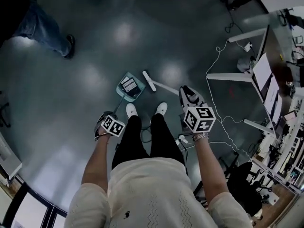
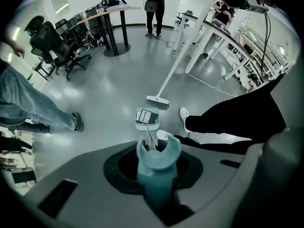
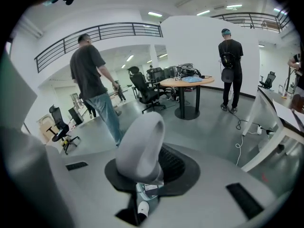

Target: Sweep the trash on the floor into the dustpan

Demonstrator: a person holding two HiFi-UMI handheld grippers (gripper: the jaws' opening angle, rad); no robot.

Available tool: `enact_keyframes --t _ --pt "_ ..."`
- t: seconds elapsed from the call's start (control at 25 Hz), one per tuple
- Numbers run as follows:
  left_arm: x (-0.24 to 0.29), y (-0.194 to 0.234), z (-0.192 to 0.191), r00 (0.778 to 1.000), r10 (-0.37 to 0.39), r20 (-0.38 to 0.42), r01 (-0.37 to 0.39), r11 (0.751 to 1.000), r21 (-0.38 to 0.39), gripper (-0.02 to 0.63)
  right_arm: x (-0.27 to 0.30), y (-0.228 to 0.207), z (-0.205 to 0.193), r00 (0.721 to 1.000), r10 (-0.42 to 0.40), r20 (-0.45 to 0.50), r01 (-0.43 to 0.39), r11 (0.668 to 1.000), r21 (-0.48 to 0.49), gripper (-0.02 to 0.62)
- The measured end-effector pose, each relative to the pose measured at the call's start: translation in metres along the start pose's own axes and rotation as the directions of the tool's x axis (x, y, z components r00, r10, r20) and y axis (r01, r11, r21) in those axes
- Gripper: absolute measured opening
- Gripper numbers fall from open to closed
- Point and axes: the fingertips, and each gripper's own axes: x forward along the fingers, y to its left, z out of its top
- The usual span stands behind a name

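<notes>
Trash (image 1: pixel 128 84) is sitting inside the teal dustpan (image 1: pixel 121 93) on the floor, just ahead of the white shoes (image 1: pixel 131 110), with the broom head (image 1: pixel 149 80) right beside the pan. My left gripper (image 1: pixel 107 120) has its fingers clamped on the dustpan handle (image 2: pixel 158 158). The right gripper (image 1: pixel 189 97) is squeezing the broom's grey loop grip (image 3: pixel 140 148). Someone in jeans (image 1: pixel 43 28) stands well off

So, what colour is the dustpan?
The dustpan is teal; the left gripper view shows it best.
</notes>
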Motion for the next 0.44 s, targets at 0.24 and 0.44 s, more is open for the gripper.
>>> enact_keyframes --t 0.24,0.44 --pt "0.0023 -0.0007 0.0017 1.0 0.011 -0.017 -0.011 1.0 0.016 0.091 0.0062 0.0007 -0.0011 1.0 0.003 0.005 -0.003 1.0 0.008 0.064" --pt "0.0067 -0.003 -0.0013 1.0 0.021 -0.015 -0.021 1.0 0.019 0.091 0.0056 -0.0009 -0.0079 1.0 0.003 0.003 -0.003 1.0 0.009 0.064"
